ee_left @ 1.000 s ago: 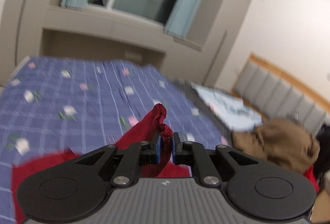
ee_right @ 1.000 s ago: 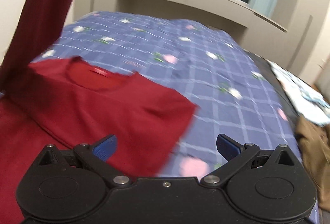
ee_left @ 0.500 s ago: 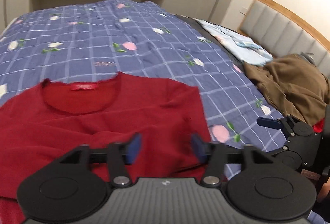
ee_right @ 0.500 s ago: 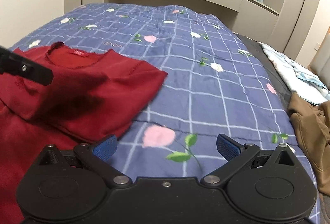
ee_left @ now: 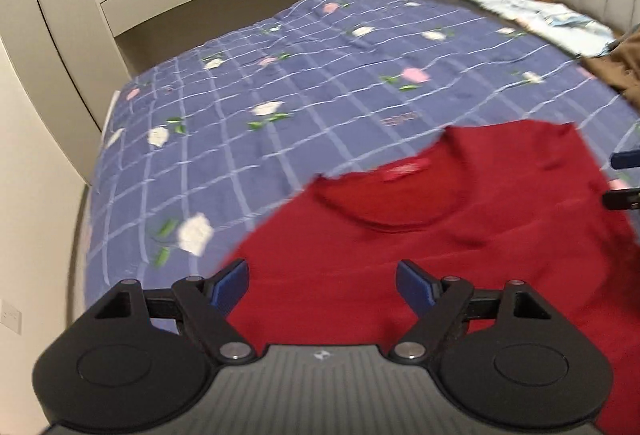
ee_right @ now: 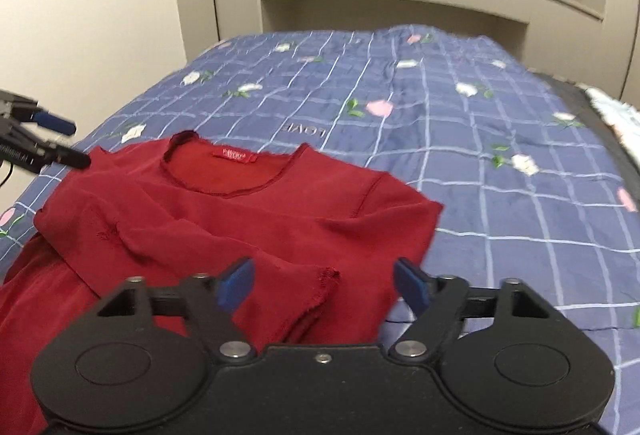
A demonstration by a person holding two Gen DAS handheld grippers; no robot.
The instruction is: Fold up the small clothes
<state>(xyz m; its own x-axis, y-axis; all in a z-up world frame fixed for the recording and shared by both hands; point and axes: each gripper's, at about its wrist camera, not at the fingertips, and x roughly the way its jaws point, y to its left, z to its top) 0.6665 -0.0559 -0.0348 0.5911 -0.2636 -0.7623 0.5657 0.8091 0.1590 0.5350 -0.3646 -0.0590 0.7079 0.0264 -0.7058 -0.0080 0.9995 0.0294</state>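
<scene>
Fingers point(ee_left: 228, 283) of both grippers are held spread and empty above the red shirt point(ee_right: 248, 211), laid on the bed point(ee_right: 460, 139) for folding.

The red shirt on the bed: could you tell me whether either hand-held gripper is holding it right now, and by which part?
Neither. The left hand-held gripper and right hand-held gripper are both open above the red shirt, gripping nothing.
</scene>
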